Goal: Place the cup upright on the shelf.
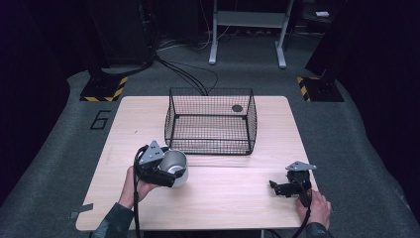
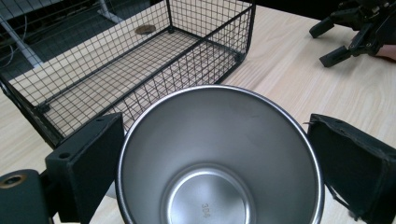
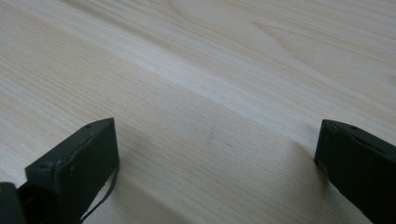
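Before the wire basket (image 1: 210, 121), the left claw (image 1: 171, 171) grips a steel cup (image 2: 219, 158) (right claw (image 1: 278, 187) wide).

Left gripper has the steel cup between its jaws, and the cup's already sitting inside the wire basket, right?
Not inside. The steel cup sits between the left gripper jaws, but it is on the table in front of the wire basket, outside its near wall. The high view shows it.

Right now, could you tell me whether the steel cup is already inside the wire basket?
No, the steel cup sits between the left hand-held gripper's jaws, outside the wire basket.
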The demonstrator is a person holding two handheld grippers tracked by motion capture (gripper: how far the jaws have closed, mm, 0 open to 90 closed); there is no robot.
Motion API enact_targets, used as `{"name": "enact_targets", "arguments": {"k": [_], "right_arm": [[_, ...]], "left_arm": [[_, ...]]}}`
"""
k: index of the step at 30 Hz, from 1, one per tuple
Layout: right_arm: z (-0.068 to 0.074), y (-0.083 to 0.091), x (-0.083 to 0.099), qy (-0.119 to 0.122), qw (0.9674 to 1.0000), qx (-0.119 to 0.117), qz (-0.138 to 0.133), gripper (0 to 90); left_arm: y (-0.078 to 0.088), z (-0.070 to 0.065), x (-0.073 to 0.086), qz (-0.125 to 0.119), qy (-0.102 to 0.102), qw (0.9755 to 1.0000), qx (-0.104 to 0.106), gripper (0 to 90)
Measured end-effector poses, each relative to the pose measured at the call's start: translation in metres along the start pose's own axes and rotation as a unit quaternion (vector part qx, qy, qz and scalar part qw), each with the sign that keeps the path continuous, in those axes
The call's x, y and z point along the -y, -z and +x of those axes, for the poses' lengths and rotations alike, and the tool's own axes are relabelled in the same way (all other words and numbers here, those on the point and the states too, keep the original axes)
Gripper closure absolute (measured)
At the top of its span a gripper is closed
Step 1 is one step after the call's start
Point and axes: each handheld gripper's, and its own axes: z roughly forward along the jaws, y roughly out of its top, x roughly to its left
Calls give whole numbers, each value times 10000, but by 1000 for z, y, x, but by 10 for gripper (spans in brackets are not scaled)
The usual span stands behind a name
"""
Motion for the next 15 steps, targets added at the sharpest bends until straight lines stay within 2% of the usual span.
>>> {"name": "enact_targets", "arguments": {"k": [5, 9, 10, 15], "right_arm": [[0, 0, 0, 5, 10000, -4, 1, 0], [0, 0, 0, 6, 10000, -5, 1, 0], [0, 0, 0, 6, 10000, -5, 0, 0], [0, 0, 0, 6, 10000, -5, 0, 0]], "left_arm": [[-1, 1, -7, 7, -28, 10000, 33, 65], [-2, 2, -14, 5, -129, 9999, 43, 65], [-3, 1, -15, -2, -85, 9999, 54, 65], [-3, 2, -24, -11, -201, 9998, 65, 65]]}}
